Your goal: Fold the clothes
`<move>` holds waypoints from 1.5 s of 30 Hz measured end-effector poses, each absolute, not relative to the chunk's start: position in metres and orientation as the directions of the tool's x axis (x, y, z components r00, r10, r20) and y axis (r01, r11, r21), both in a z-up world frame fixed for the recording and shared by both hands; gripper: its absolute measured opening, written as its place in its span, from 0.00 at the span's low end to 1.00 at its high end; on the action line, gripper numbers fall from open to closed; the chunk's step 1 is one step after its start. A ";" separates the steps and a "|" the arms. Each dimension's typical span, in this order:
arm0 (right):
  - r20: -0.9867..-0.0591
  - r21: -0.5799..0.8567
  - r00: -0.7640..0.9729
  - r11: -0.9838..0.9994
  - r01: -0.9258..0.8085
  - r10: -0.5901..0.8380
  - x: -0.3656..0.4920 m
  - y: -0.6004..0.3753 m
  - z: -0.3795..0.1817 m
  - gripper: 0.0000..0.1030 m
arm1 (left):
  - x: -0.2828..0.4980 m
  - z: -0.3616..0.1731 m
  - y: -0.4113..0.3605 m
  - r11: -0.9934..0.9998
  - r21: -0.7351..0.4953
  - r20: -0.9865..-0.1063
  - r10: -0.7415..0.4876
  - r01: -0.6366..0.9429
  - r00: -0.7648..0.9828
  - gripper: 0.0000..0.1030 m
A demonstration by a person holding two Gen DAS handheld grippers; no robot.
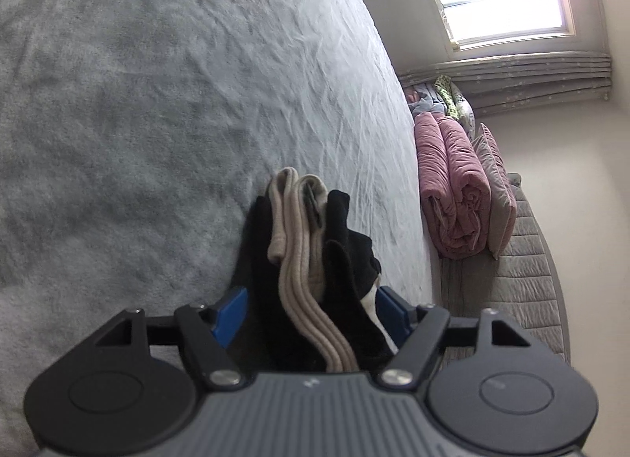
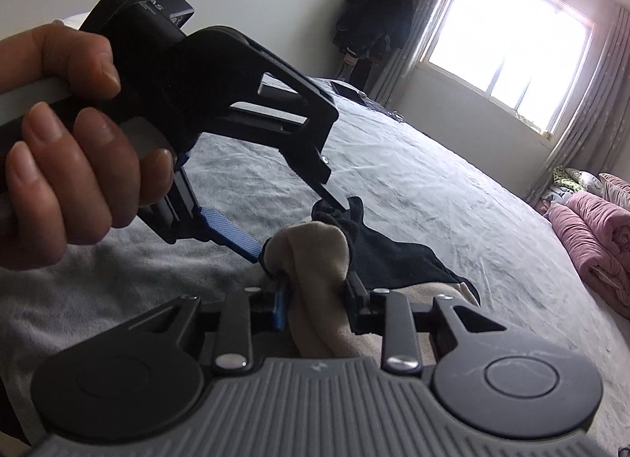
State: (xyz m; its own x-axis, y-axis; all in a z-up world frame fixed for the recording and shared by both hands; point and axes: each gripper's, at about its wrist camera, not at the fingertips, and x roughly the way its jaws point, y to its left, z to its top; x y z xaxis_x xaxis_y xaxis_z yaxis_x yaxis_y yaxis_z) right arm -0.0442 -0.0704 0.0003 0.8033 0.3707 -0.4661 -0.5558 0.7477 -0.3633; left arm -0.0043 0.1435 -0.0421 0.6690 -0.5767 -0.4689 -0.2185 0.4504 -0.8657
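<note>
Bundle of garments [image 1: 315,260]: a beige ribbed piece [image 2: 315,252] doubled over, lying against black cloth [image 2: 390,260]. In the left wrist view the bundle stands upright at 6 o'clock above a grey bedspread [image 1: 157,102]; black folds flank the beige strip, which runs toward 12 o'clock.

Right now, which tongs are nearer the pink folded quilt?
Can't rank them. The pink quilt lies off the bed's far side, clear of both tongs, left and right, which meet on the sock bundle.
</note>
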 end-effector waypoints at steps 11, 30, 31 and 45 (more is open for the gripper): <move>-0.449 -0.371 0.806 0.740 -0.560 0.385 -0.059 -0.070 -0.005 0.29 | 0.004 -0.046 0.126 0.438 -0.878 -0.439 -0.583 -0.191 0.684 0.78; -0.417 -0.300 0.807 0.775 -0.556 0.418 -0.065 -0.083 0.001 0.28 | 0.014 -0.049 0.113 0.469 -0.862 -0.464 -0.579 -0.192 0.670 0.79; -0.418 -0.303 0.806 0.772 -0.559 0.419 -0.065 -0.083 0.001 0.28 | 0.016 -0.047 0.113 0.486 -0.854 -0.473 -0.570 -0.189 0.672 0.79; -0.421 -0.334 0.795 0.739 -0.584 0.437 -0.077 -0.078 -0.007 0.28 | 0.028 -0.038 0.110 0.658 -0.745 -0.543 -0.502 -0.110 0.674 0.78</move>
